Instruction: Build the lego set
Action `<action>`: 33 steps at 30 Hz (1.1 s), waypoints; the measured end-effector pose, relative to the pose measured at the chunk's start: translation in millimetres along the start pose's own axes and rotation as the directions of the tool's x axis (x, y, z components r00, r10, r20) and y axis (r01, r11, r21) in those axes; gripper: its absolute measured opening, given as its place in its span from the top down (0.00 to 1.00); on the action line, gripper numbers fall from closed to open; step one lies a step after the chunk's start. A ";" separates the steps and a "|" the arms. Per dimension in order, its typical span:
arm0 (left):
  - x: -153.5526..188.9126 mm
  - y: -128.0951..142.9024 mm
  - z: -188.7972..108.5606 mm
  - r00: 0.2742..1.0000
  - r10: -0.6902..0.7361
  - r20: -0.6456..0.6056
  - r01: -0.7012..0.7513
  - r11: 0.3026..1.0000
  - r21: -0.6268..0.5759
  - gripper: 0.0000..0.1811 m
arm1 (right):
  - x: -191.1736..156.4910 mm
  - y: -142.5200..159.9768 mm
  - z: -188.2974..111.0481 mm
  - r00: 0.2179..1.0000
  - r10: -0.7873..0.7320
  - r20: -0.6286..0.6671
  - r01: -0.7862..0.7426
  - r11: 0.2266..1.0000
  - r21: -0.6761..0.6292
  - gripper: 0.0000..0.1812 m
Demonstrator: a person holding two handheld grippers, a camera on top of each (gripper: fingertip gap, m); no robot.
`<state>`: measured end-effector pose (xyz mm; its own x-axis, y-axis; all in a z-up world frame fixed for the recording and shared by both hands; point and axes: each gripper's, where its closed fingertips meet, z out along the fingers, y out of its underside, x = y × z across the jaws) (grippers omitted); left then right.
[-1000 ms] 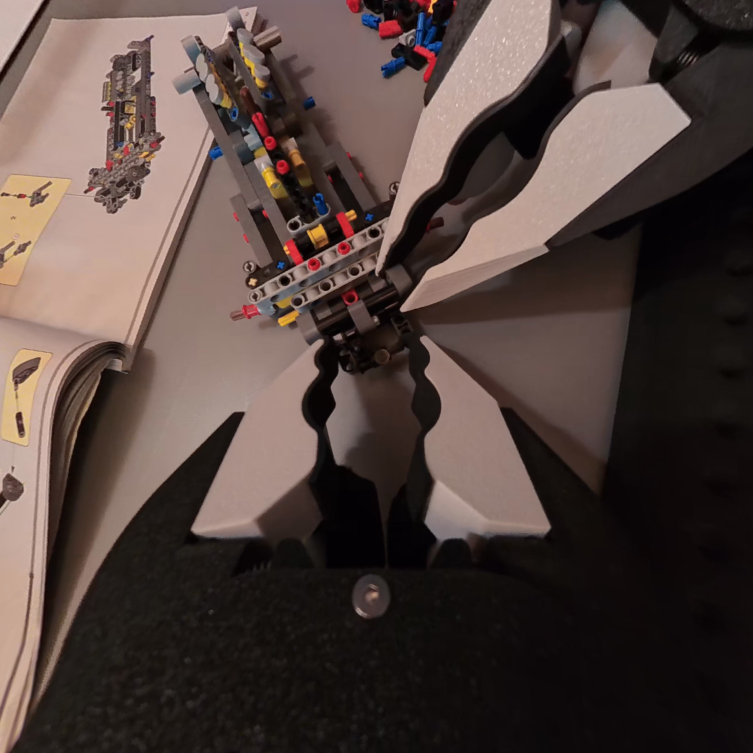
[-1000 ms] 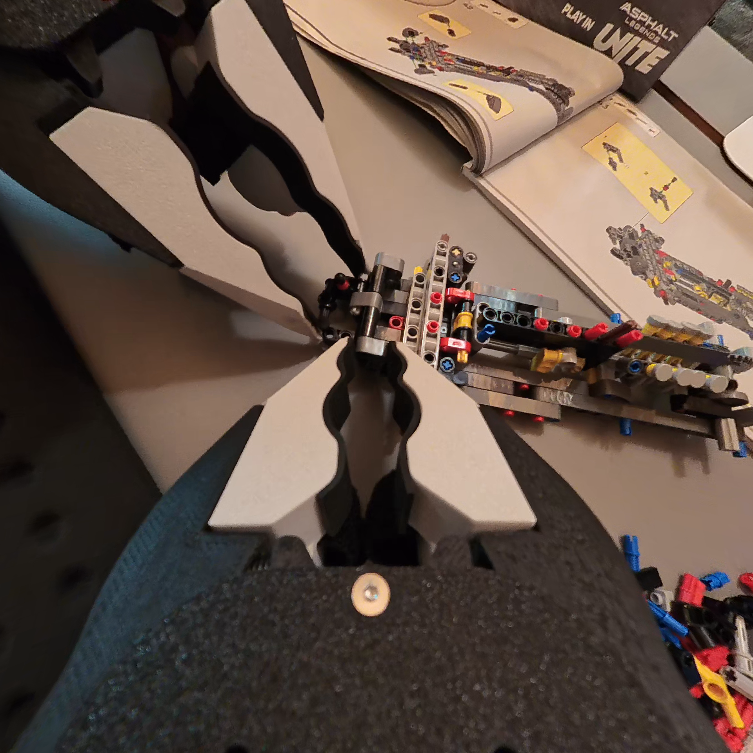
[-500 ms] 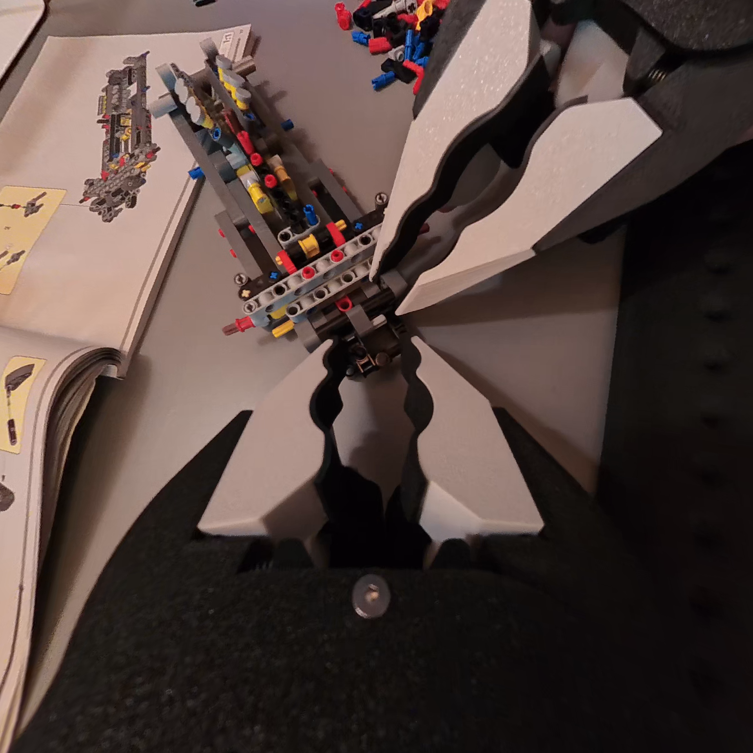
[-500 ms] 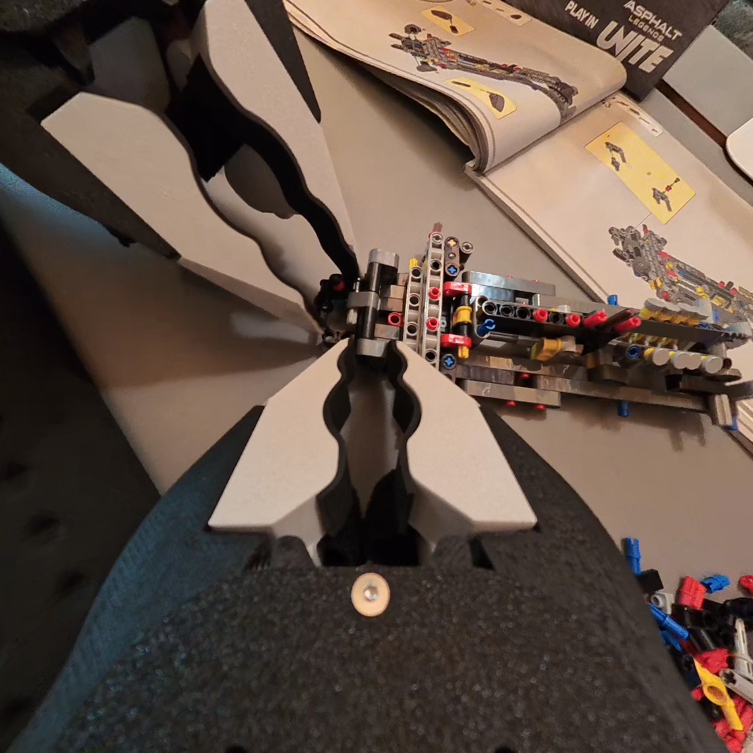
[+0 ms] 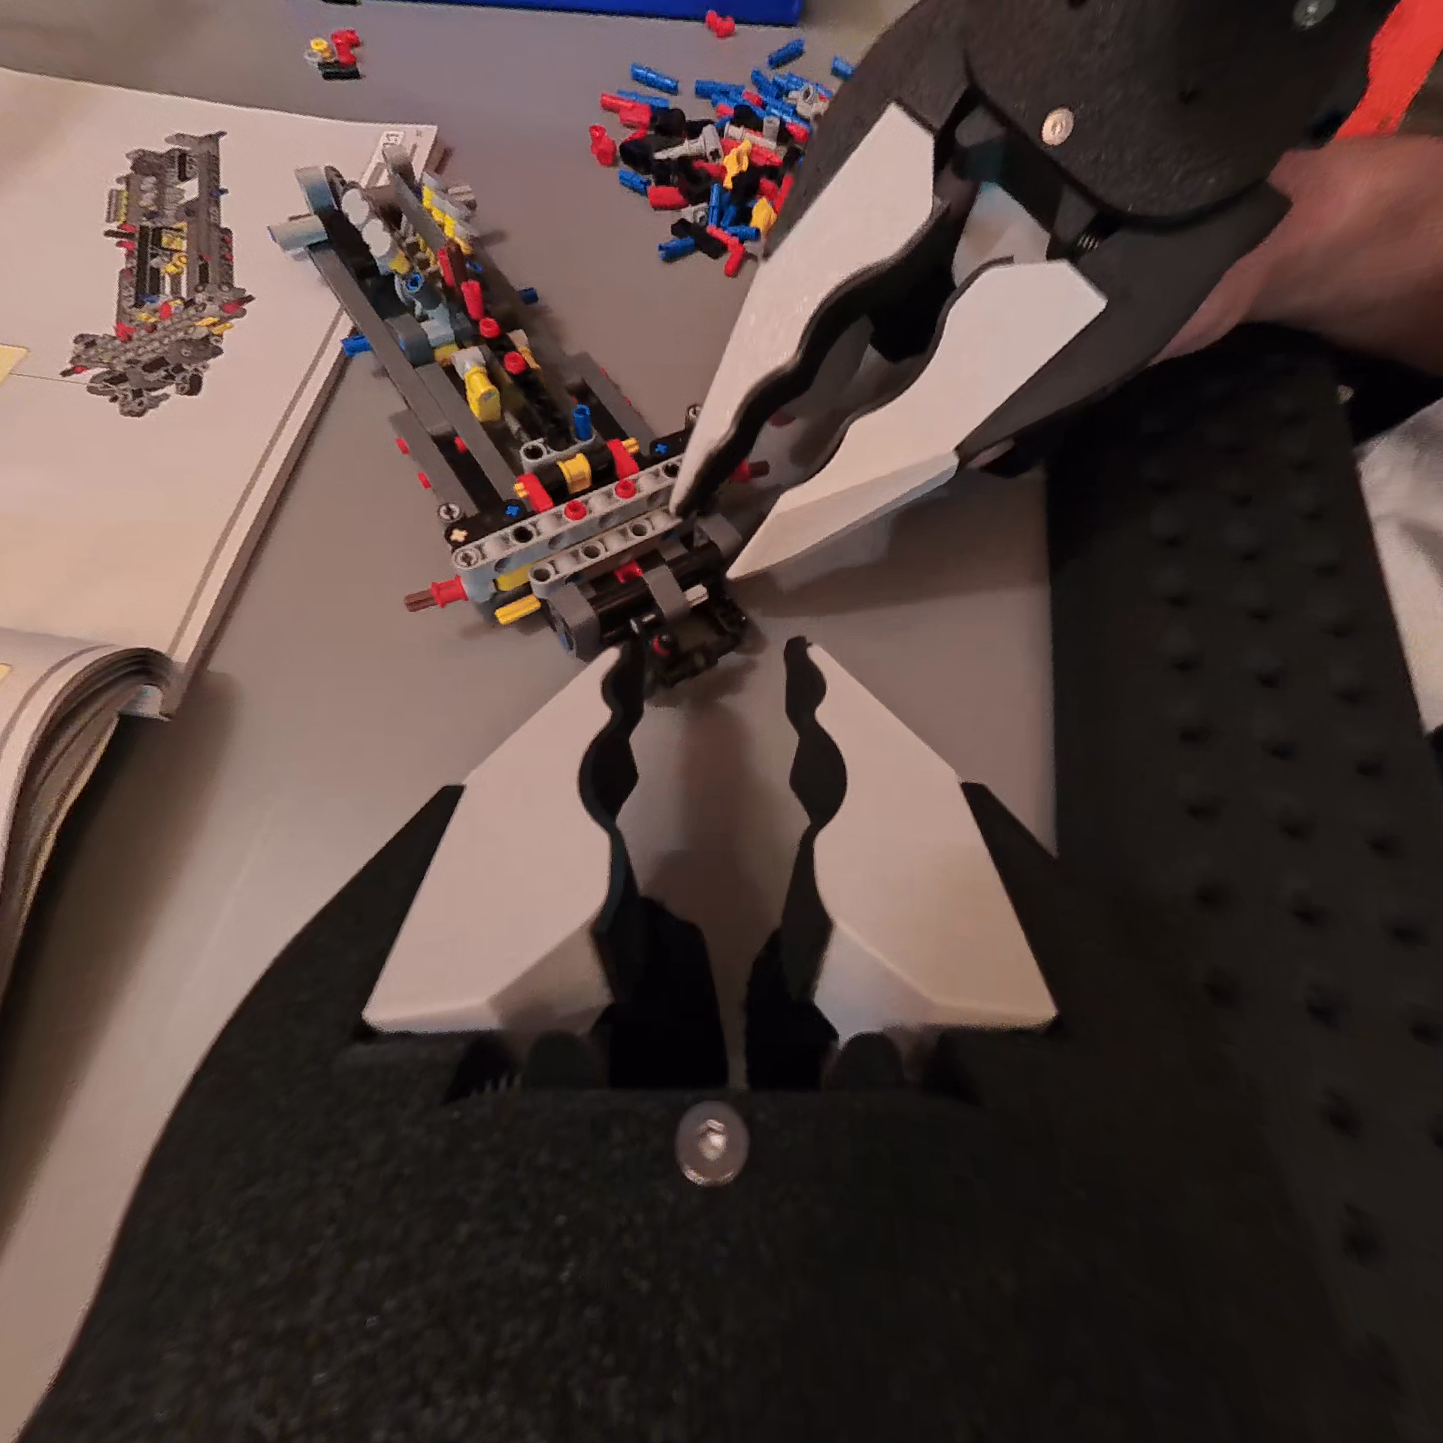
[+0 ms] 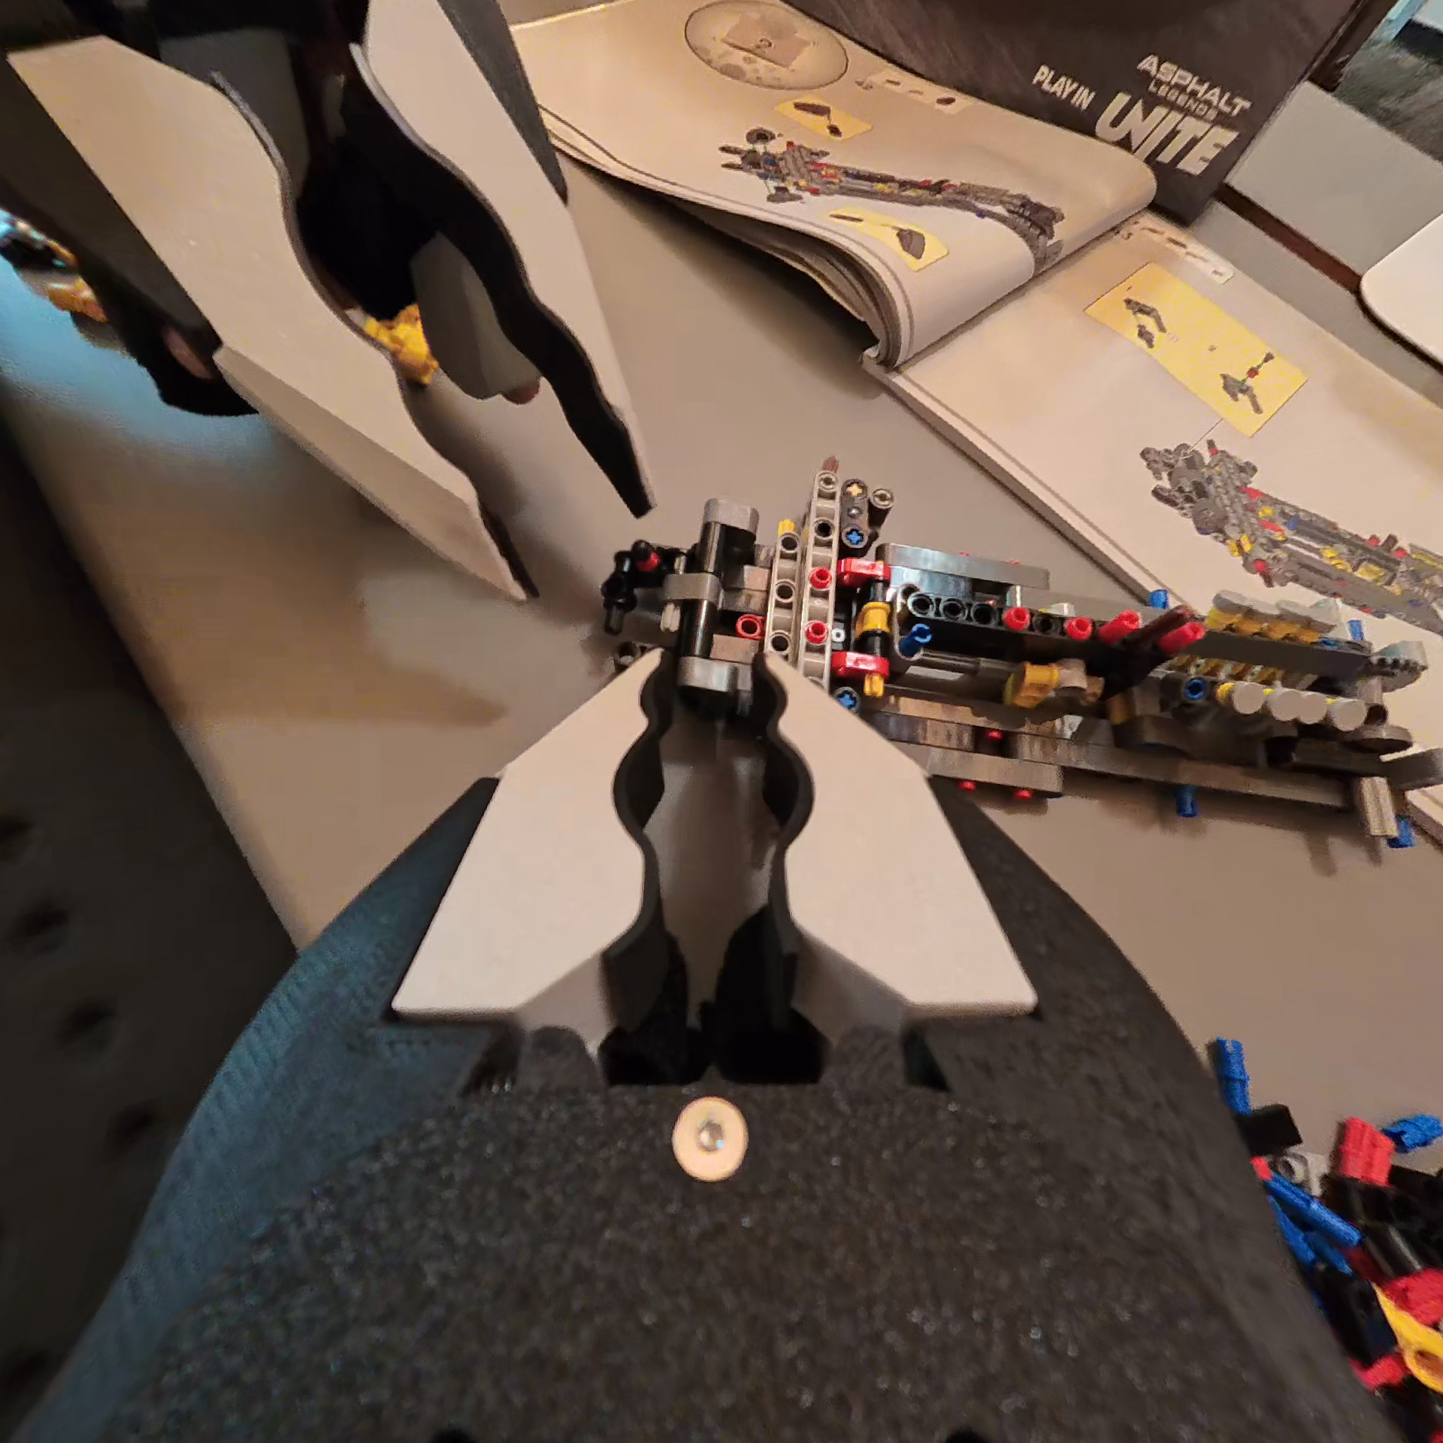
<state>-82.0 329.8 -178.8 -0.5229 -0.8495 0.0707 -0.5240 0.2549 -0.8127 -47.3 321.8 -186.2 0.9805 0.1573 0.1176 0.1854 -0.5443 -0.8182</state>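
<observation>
Beside the open instruction booklet, the long lego chassis is lying flat on the grey bench, and you are working at its near end. Your right claw is pinching the grey-and-black cross assembly at that end, one fingertip on each side of it. Your left claw is sitting spread, its left fingertip touching or just beside the black corner of the chassis, its right fingertip standing clear over bare bench. In the right wrist view that left claw is hanging just short of the chassis end, tips apart from the bricks. In the left wrist view your right claw is coming in from the side, its tips against the light grey holed beam, with your hand behind it. A loose heap of red, blue, black and yellow pins is lying beyond the chassis, on the side away from the booklet. A dark printed box is standing behind the booklet.
</observation>
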 end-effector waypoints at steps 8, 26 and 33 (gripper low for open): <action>-16.5 4.3 -4.8 0.982 0.132 0.137 -0.127 0.991 -0.041 0.87 | 26.2 -23.9 -23.2 0.992 0.096 -0.085 -0.078 0.979 0.188 0.89; -26.5 14.1 13.8 0.816 0.484 0.316 -0.426 0.873 -0.237 0.91 | 3.5 4.3 4.9 0.978 -0.174 -0.115 0.169 0.984 -0.047 0.91; -24.3 11.4 13.6 0.853 0.424 0.304 -0.377 0.904 -0.202 0.92 | 2.6 5.7 4.3 0.996 -0.076 -0.048 0.074 0.996 -0.046 0.92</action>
<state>-66.1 347.1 -197.6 -0.4635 -0.7573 -0.4601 -0.4125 0.6440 -0.6443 -44.0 322.7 -193.0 0.9656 0.1588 0.2061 0.2601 -0.5684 -0.7805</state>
